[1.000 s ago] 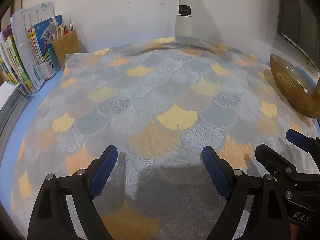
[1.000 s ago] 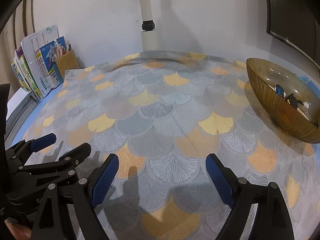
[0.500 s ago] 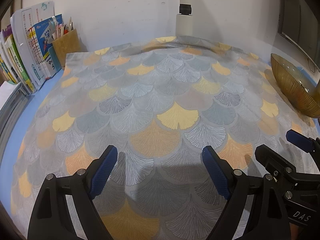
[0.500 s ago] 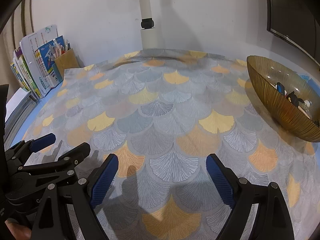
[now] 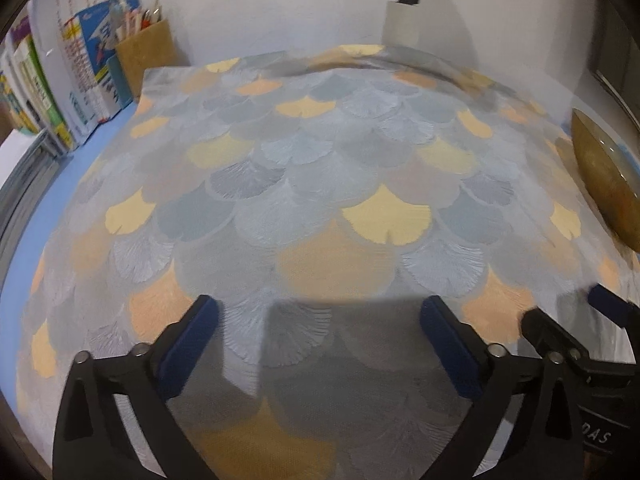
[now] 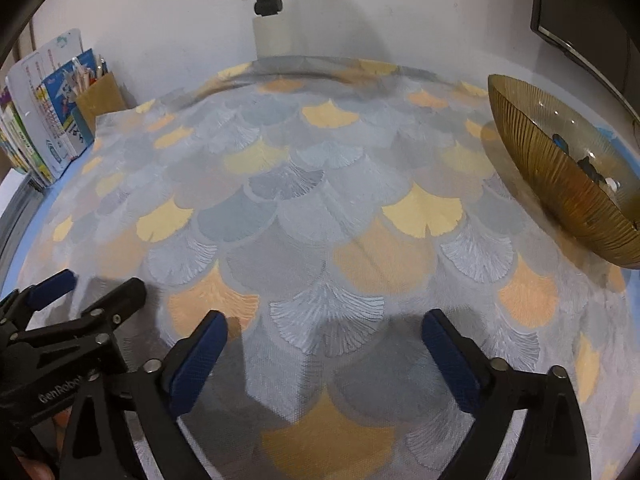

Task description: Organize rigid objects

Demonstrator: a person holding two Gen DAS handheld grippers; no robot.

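Right wrist view: the right gripper is seen spread wide, its jaws just widened, nothing between them. The amber ribbed bowl with small objects lies well beyond, to the right. The left gripper, likewise just widened and empty, is seen over the fan-patterned cloth.

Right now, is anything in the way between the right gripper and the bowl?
Nothing visible. Only bare patterned cloth lies between the open, empty right gripper and the bowl. The left gripper is off on the other side.
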